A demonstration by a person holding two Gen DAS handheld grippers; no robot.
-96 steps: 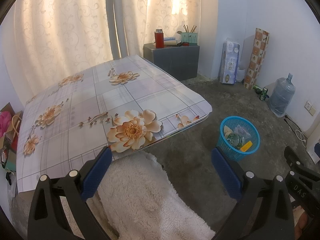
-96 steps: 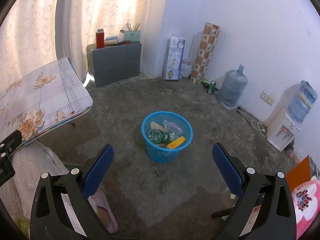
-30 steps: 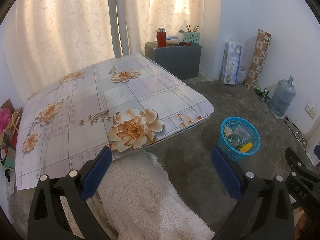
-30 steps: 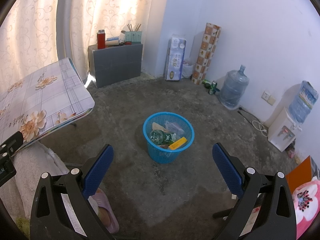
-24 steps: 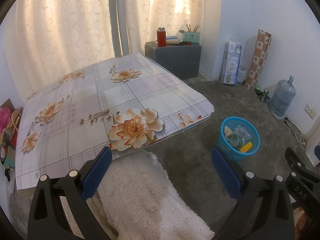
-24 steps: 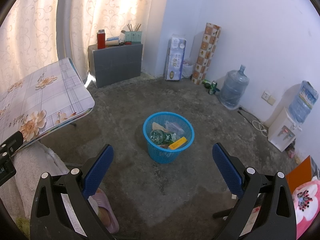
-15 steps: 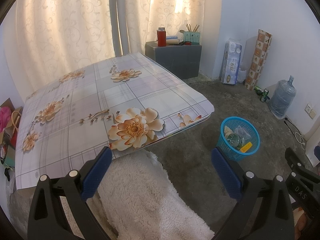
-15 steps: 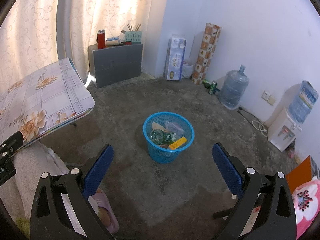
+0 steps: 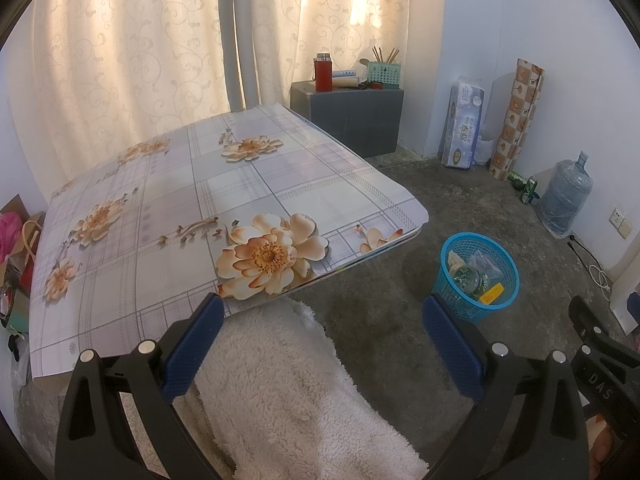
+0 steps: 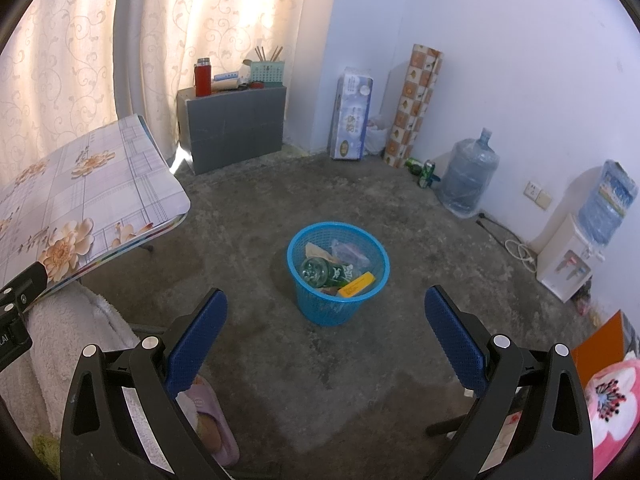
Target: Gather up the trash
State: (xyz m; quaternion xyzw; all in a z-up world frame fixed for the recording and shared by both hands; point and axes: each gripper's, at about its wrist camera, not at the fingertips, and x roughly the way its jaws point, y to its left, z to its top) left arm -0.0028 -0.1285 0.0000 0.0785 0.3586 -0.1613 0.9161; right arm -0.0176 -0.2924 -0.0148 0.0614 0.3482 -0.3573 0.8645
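My tabletop (image 9: 224,196) fills the left of the left view and looks bare. The blue basket (image 10: 340,312), centre of the right view, holds a green bottle (image 10: 326,272) and wrappers. Both my left hand-held gripper (image 9: 320,344) and right hand-held gripper (image 10: 326,340) gape wide, empty. I'd scan the floor before reaching. Only the right view shows the cans (image 10: 424,170) by the wall clearly.

Black gripper (image 10: 326,320) frame — blue dimpled pads (image 10: 454,332), silver screws.
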